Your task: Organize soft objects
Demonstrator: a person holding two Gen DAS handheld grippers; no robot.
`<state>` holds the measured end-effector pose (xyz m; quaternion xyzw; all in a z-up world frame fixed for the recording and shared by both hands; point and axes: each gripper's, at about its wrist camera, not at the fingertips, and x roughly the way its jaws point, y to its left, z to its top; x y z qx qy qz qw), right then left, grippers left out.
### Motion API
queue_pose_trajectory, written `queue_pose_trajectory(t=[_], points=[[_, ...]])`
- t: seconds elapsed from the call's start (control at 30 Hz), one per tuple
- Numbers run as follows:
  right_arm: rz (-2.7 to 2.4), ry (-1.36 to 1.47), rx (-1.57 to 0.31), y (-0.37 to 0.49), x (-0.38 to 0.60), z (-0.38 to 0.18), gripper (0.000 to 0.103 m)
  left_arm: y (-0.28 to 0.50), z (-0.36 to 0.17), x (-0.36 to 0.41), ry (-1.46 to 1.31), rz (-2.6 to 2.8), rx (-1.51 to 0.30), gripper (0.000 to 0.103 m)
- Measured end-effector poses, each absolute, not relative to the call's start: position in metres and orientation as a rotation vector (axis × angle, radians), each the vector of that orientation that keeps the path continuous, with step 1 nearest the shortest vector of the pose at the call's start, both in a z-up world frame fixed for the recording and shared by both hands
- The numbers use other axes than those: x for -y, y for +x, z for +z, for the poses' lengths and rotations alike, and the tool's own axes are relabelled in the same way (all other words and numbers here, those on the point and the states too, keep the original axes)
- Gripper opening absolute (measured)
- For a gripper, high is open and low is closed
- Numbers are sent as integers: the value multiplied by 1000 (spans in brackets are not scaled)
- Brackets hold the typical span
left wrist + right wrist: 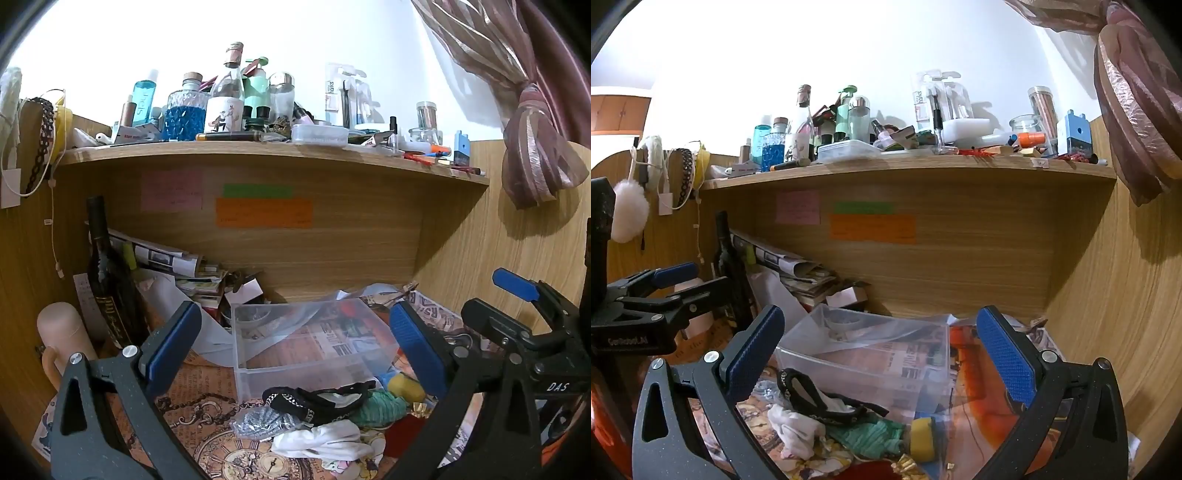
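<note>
A pile of soft things lies on the desk in front of a clear plastic bin [306,343]: a black fabric piece with a chain trim [317,400], a white cloth [325,439], a teal cloth [384,406] and a yellow sponge [404,386]. My left gripper [295,343] is open and empty above the pile. My right gripper [882,360] is open and empty too, over the same bin [871,354], black fabric [820,398], white cloth [794,428], teal cloth [871,435] and sponge [923,439]. The right gripper also shows at the right of the left wrist view [517,321].
A wooden shelf [258,151] crowded with bottles and jars hangs above. A dark bottle [110,288], rolled papers [166,258] and a beige cup [62,332] stand at the left. Wooden walls close in behind and at the right; a curtain [535,147] hangs at upper right.
</note>
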<state>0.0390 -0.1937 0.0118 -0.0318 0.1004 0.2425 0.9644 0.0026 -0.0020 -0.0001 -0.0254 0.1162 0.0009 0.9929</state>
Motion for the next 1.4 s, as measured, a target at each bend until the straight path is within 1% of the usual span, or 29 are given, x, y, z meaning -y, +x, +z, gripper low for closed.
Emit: queue_pose_trajectory(t=[1.4], points=[[499,-37,-201,37,196,14,103,3,0,3,-49,1,-236,103]])
